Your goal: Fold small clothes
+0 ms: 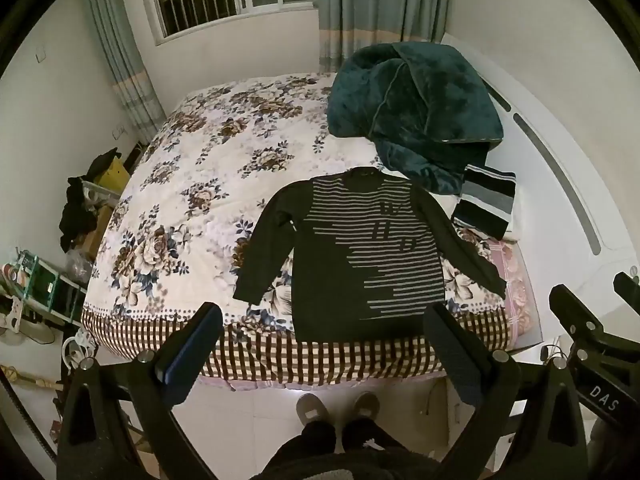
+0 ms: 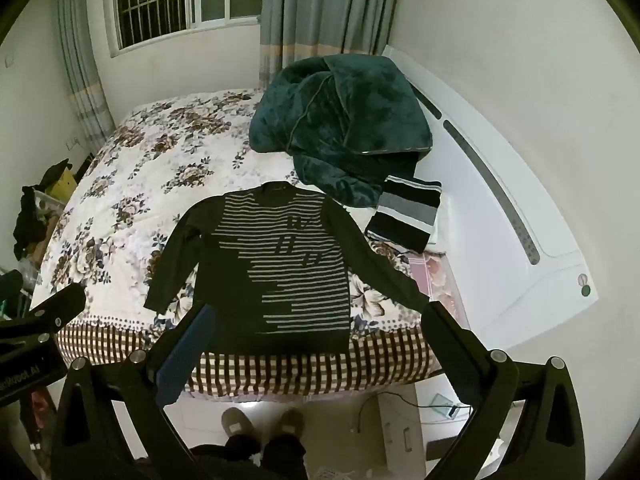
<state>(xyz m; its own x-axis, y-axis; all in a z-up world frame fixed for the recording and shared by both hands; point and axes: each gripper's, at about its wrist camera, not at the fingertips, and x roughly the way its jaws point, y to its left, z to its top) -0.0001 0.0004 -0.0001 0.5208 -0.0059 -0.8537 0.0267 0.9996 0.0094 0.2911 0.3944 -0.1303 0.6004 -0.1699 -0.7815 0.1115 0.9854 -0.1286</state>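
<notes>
the fold is not yet begun, i judge: the left gripper (image 1: 320,344) hangs above the near edge of the bed (image 1: 180,184), its fingers wide apart and holding nothing. the next move calls for a descent to the left sleeve (image 1: 264,248), at 10 o'clock, to bring it over the chest. the dark sweater (image 2: 280,264) lies flat, face up, with grey stripes, collar toward 12 o'clock, both sleeves spread. the right gripper (image 2: 316,344) is also apart and empty. at 2 o'clock lie a folded striped garment (image 2: 408,212) and a teal blanket (image 2: 344,128).
</notes>
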